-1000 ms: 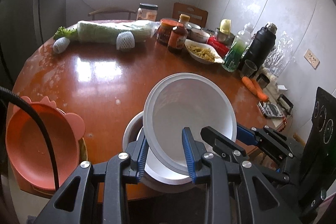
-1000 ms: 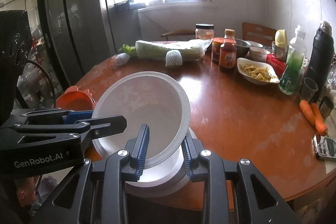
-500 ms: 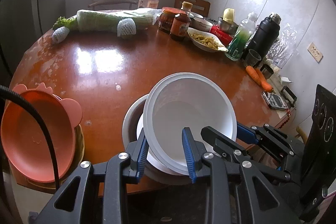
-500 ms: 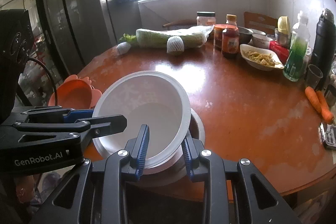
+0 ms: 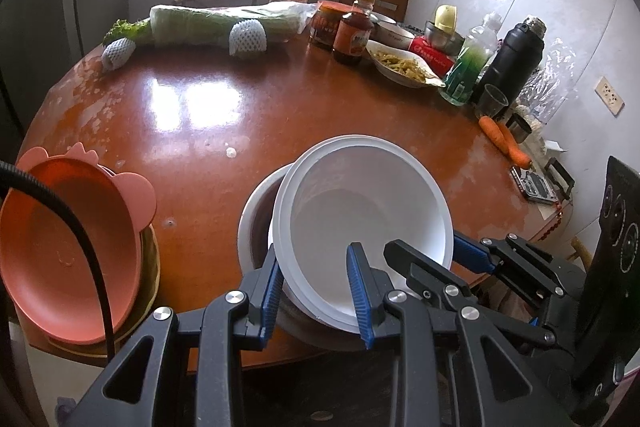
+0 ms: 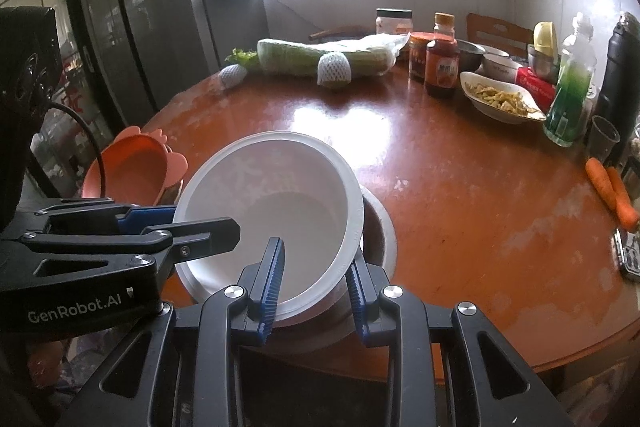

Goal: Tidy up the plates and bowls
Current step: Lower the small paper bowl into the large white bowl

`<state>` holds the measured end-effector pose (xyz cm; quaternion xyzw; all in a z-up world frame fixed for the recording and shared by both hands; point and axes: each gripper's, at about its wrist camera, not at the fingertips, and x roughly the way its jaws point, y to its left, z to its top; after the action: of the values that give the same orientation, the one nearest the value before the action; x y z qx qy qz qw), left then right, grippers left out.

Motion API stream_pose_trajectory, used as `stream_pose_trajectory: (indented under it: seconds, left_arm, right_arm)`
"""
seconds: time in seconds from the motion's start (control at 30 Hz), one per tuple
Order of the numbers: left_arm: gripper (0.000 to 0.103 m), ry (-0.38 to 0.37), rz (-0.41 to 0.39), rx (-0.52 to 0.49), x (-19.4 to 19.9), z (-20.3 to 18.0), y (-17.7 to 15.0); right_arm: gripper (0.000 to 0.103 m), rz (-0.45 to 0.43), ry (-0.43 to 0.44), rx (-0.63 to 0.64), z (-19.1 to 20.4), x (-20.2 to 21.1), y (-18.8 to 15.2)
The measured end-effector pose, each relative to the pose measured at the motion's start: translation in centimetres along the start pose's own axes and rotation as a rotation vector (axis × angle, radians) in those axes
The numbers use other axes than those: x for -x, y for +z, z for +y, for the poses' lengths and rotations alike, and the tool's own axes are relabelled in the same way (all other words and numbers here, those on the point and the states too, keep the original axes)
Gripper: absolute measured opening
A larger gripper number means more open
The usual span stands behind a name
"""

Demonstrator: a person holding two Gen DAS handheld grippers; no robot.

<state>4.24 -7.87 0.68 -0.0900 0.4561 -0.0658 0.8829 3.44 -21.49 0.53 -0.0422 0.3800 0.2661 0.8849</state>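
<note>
One round wooden table (image 5: pixel 248 131) carries a white bowl (image 5: pixel 360 211) tilted over a second white bowl (image 5: pixel 256 223) at the near edge, pink plates (image 5: pixel 68 243) stacked off to the left. Left gripper (image 5: pixel 318 291) pinches the tilted bowl's near rim, one finger inside and one outside; right gripper (image 6: pixel 316 279) clamps its rim on the opposite side.

Each of the 2 views is taken from behind a gripper, looking forward and steeply down along its fingers. The left view is set close over a white bowl (image 5: pixel 360 223), with the right gripper (image 5: pixel 460 259) seen entering from its right side. The right view is set equally close, with the left gripper (image 6: pixel 176 227) entering from its left. The bowl, the table (image 6: pixel 460 195) ahead and the window wall beyond are shared by both.
</note>
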Motion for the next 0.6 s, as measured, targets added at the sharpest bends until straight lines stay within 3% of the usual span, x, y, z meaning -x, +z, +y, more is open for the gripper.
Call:
stream_pose_trajectory:
  seconds: [0.6]
  left_arm:
    - [0.032, 0.048, 0.002, -0.005, -0.49, 0.20, -0.06]
  right_arm:
    - [0.032, 0.003, -0.058, 0.039, 0.67, -0.56, -0.21]
